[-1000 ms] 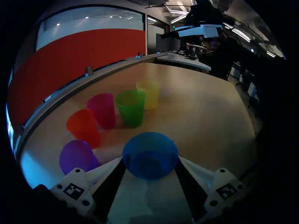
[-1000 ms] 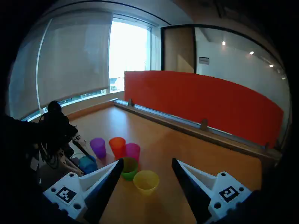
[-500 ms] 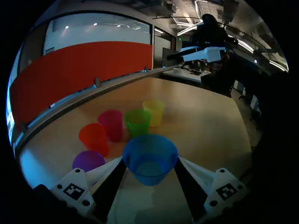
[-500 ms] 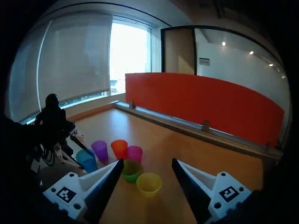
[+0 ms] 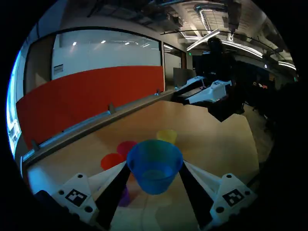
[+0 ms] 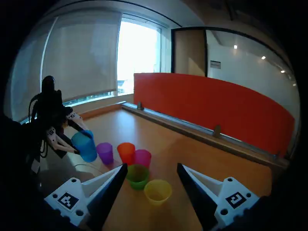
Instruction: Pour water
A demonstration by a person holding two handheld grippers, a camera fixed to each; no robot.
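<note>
My left gripper (image 5: 154,173) is shut on a blue cup (image 5: 154,164) with a little water in its bottom, held upright above the table. The right gripper view shows that blue cup (image 6: 84,145) lifted at the left, above and beside a purple cup (image 6: 104,152). Beyond it on the wooden table (image 6: 169,146) stand an orange cup (image 6: 126,152), a pink cup (image 6: 142,158), a green cup (image 6: 137,176) and a yellow cup (image 6: 158,191). My right gripper (image 6: 152,173) is open above the green and yellow cups, holding nothing.
A red partition (image 6: 215,104) with a metal rail runs along the table's far edge. Bright windows (image 6: 138,57) with blinds lie behind. In the left gripper view the right gripper (image 5: 204,92) hovers far off over the table, with a dark office behind it.
My left gripper has lifted the blue cup up off the table, so the other cups now sit lower and partly hidden behind it. The right gripper has barely moved.
</note>
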